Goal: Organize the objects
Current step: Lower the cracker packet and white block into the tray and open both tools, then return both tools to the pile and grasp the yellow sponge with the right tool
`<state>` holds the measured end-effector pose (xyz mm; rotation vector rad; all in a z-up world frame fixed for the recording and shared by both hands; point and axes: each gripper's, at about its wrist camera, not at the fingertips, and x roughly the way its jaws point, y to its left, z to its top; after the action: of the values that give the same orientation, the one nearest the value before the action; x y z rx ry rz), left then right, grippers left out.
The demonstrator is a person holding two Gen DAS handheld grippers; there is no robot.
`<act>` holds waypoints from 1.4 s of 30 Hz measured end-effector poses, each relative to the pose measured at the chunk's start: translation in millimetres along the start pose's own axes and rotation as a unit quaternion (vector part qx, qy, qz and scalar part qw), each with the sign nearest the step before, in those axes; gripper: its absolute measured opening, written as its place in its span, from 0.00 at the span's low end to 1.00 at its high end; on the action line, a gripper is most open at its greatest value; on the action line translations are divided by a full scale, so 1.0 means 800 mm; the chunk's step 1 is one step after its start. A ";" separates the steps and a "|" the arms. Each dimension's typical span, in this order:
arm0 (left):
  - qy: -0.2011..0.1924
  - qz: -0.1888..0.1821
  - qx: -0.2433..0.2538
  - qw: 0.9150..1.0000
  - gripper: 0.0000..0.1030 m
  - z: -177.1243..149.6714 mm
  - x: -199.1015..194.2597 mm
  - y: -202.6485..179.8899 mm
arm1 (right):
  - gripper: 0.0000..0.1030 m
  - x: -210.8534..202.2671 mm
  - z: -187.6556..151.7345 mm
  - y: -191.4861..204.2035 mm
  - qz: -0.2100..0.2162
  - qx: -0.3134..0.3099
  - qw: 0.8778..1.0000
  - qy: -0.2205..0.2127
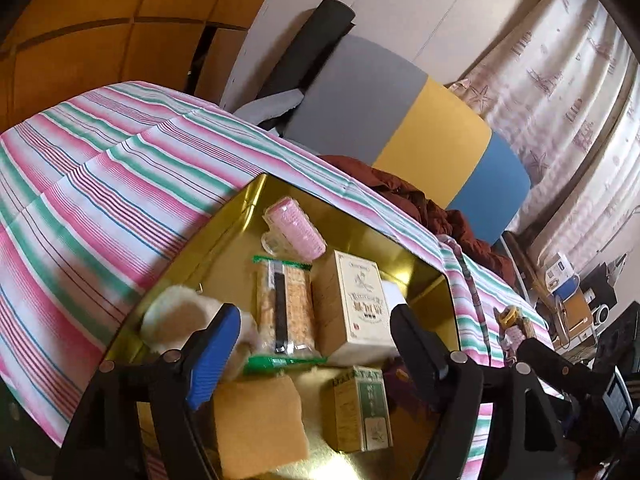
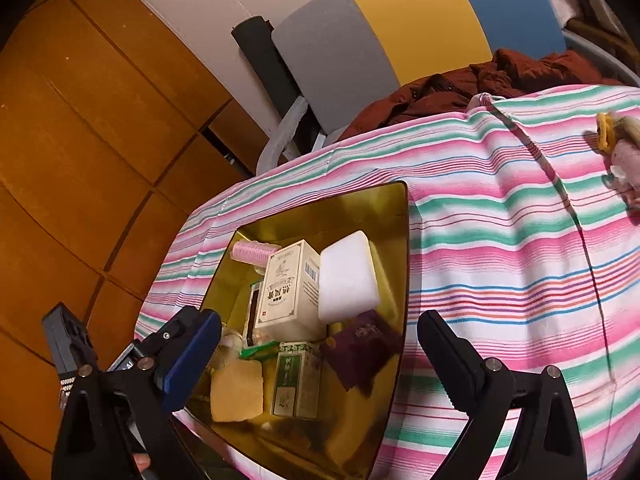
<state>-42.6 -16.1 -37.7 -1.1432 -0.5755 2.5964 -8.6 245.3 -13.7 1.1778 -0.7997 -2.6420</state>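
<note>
A gold tin (image 1: 360, 232) (image 2: 340, 208) sits on the striped cloth and holds several items. Among them are a pink hair roller (image 1: 296, 232) (image 2: 252, 252), a cream box (image 1: 356, 304) (image 2: 284, 292), a cracker packet (image 1: 284, 308), a green box (image 1: 360, 412) (image 2: 298, 380), a yellow sponge (image 1: 256, 428) (image 2: 236, 396), a white block (image 2: 348, 276), a purple packet (image 2: 364, 344) and a fluffy white pad (image 1: 172, 316). My left gripper (image 1: 314, 320) hovers open over the tin's near half, gripping nothing. My right gripper (image 2: 320, 320) also hangs open above the tin, empty.
The pink, green and white striped tablecloth (image 1: 100, 200) (image 2: 500, 240) covers the table. A small doll with a yellow ring (image 2: 620, 148) (image 1: 512, 320) lies on it right of the tin. Behind are a grey, yellow and blue chair (image 1: 400, 120), a maroon jacket (image 2: 480, 80) and wooden cabinets (image 2: 80, 160).
</note>
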 end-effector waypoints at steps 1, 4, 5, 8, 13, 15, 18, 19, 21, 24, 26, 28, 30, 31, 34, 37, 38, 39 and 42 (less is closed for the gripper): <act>0.001 0.000 0.004 1.000 0.76 -0.002 0.000 -0.004 | 0.96 -0.001 -0.001 -0.002 -0.001 0.002 1.000 0.001; 0.003 0.001 0.022 1.000 0.77 -0.009 -0.001 -0.018 | 0.96 -0.007 -0.002 -0.008 -0.005 0.003 1.000 0.001; 0.003 -0.001 0.029 1.000 0.77 -0.011 -0.002 -0.023 | 0.96 -0.010 -0.002 -0.010 -0.008 0.002 1.000 0.000; 0.005 -0.006 0.049 0.999 0.77 -0.018 -0.002 -0.040 | 0.96 -0.018 -0.001 -0.015 -0.017 -0.003 1.000 -0.005; 0.017 -0.023 0.082 0.996 0.77 -0.032 0.003 -0.071 | 0.96 -0.032 0.001 -0.033 -0.037 -0.005 0.999 -0.013; 0.024 -0.029 0.093 0.995 0.77 -0.038 0.005 -0.082 | 0.96 -0.037 0.002 -0.045 -0.042 0.003 0.999 -0.012; 0.034 -0.035 0.108 0.993 0.77 -0.048 0.006 -0.098 | 0.96 -0.044 0.005 -0.060 -0.056 0.004 0.998 -0.014; 0.037 -0.037 0.115 0.992 0.77 -0.051 0.007 -0.105 | 0.96 -0.046 0.005 -0.065 -0.062 0.001 0.998 -0.015; 0.043 -0.041 0.130 0.990 0.77 -0.057 0.008 -0.118 | 0.96 -0.051 0.007 -0.075 -0.072 -0.004 0.997 -0.013; 0.054 -0.051 0.153 0.985 0.77 -0.068 0.011 -0.140 | 0.96 -0.060 0.010 -0.094 -0.087 -0.005 0.996 -0.011; 0.062 -0.059 0.168 0.982 0.77 -0.077 0.014 -0.155 | 0.96 -0.065 0.013 -0.106 -0.096 -0.003 0.995 -0.010; 0.072 -0.068 0.184 0.978 0.77 -0.084 0.020 -0.171 | 0.96 -0.073 0.015 -0.122 -0.108 0.003 0.994 -0.011; 0.080 -0.076 0.198 0.974 0.77 -0.092 0.025 -0.186 | 0.96 -0.081 0.016 -0.136 -0.117 0.007 0.993 -0.012; 0.086 -0.081 0.205 0.972 0.77 -0.096 0.028 -0.195 | 0.96 -0.085 0.017 -0.143 -0.122 0.009 0.992 -0.011; 0.106 -0.093 0.223 0.964 0.77 -0.109 0.035 -0.213 | 0.96 -0.096 0.019 -0.164 -0.137 0.014 0.990 -0.010; 0.121 -0.102 0.245 0.957 0.77 -0.124 0.040 -0.233 | 0.96 -0.111 0.025 -0.193 -0.156 0.025 0.987 -0.013; 0.127 -0.106 0.252 0.954 0.77 -0.129 0.041 -0.238 | 0.96 -0.117 0.028 -0.205 -0.164 0.027 0.986 -0.017; 0.130 -0.108 0.257 0.952 0.77 -0.133 0.042 -0.242 | 0.96 -0.122 0.031 -0.215 -0.173 0.030 0.984 -0.021; 0.141 -0.114 0.271 0.945 0.77 -0.146 0.042 -0.254 | 0.96 -0.139 0.043 -0.256 -0.208 0.049 0.976 -0.032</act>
<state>35.1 207.7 -40.5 -1.1394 0.0720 2.1358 59.6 470.1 -29.1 1.4282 -0.7745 -3.0163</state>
